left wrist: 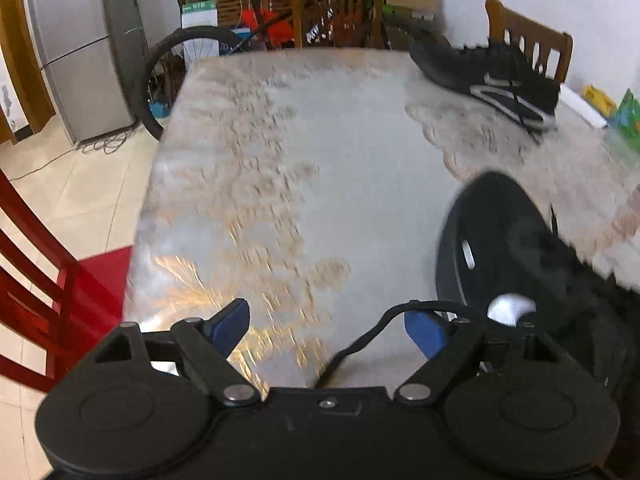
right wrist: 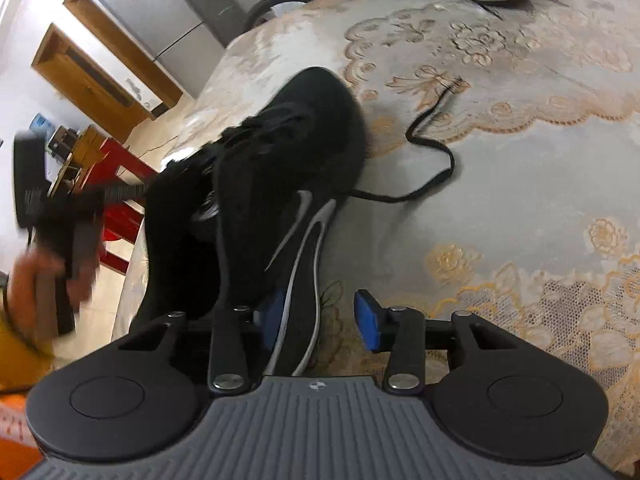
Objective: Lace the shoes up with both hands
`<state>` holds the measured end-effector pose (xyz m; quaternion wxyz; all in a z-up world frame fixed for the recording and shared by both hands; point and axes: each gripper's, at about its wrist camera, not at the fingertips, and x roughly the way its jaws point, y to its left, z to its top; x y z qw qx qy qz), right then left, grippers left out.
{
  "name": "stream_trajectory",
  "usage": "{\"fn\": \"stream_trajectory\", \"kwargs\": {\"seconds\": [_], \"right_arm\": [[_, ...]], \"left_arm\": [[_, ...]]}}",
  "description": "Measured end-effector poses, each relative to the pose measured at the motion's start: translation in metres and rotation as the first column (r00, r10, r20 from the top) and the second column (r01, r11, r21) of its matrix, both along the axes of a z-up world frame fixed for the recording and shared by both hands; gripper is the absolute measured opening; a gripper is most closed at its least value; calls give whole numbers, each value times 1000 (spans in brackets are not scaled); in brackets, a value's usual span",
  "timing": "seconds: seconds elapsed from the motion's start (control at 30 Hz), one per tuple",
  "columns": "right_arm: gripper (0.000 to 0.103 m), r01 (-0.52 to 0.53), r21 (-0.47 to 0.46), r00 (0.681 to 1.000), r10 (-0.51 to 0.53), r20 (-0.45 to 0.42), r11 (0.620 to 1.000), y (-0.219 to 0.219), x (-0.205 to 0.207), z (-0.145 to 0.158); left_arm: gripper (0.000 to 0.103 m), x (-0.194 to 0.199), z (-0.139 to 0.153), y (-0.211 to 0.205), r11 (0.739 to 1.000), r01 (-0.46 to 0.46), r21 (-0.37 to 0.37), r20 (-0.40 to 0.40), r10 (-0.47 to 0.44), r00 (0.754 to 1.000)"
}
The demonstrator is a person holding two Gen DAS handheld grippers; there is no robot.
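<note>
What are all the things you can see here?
shoe: 2, black with silver trim; near one by the grippers, far one at the table's far end
lace: 1 loose, black, trailing on the cloth right of the near shoe
tablecloth: 1, grey-beige floral lace, over the table
wooden chair: 2, brown, behind the table
red chair: 1, left of the table
fridge: 1, silver, back left
bicycle wheel: 1, black, beside the fridge
left hand-held gripper: black, blue pads, open
right hand-held gripper: black, blue pads, astride the near shoe's sole
hand: 1, holding the left gripper

Near shoe (left wrist: 532, 264) motion-blurred, cut by right edge; left gripper (right wrist: 40, 200) smeared, fingers unreadable.
</note>
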<state>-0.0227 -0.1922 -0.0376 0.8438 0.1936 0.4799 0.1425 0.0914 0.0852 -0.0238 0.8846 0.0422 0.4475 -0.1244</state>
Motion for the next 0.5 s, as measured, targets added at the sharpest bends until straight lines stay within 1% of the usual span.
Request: {"fn": "stream_trajectory", "kwargs": {"seconds": [0.03, 0.1, 0.17, 0.27, 0.3, 0.33, 0.37, 0.43, 0.5], "right_arm": [[45, 16, 4, 1000, -16, 12, 1000, -3, -3, 2], [49, 119, 21, 992, -119, 39, 993, -20, 1, 6], [50, 248, 35, 967, -250, 55, 968, -42, 13, 9], [51, 368, 45, 923, -370, 102, 929, -63, 43, 7], [51, 380, 35, 918, -381, 113, 925, -65, 58, 4], [51, 373, 17, 921, -372, 117, 928, -64, 75, 2], [51, 355, -23, 929, -349, 121, 935, -60, 92, -2], [51, 319, -144, 944, -301, 137, 937, -49, 119, -10], [51, 288, -247, 954, -256, 154, 925, -39, 140, -19]], "left_arm": [[83, -2, 4, 2, 1000, 1, -2, 0, -1, 1000], [84, -10, 9, 4, 1000, 4, -12, -9, -5, 1000], [84, -23, 7, 6, 1000, 3, -22, -40, -4, 999], [84, -45, 3, 3, 1000, -14, -9, -69, 14, 998], [84, -51, 3, 2, 1000, -23, -3, -75, 23, 997], [84, -57, 3, 1, 999, -36, -1, -81, 36, 996], [84, -63, 5, 0, 999, -51, 0, -83, 51, 995], [84, -72, 11, -2, 995, -101, -1, -82, 100, 992], [84, -82, 19, -5, 988, -149, -27, -80, 147, 986]]}}
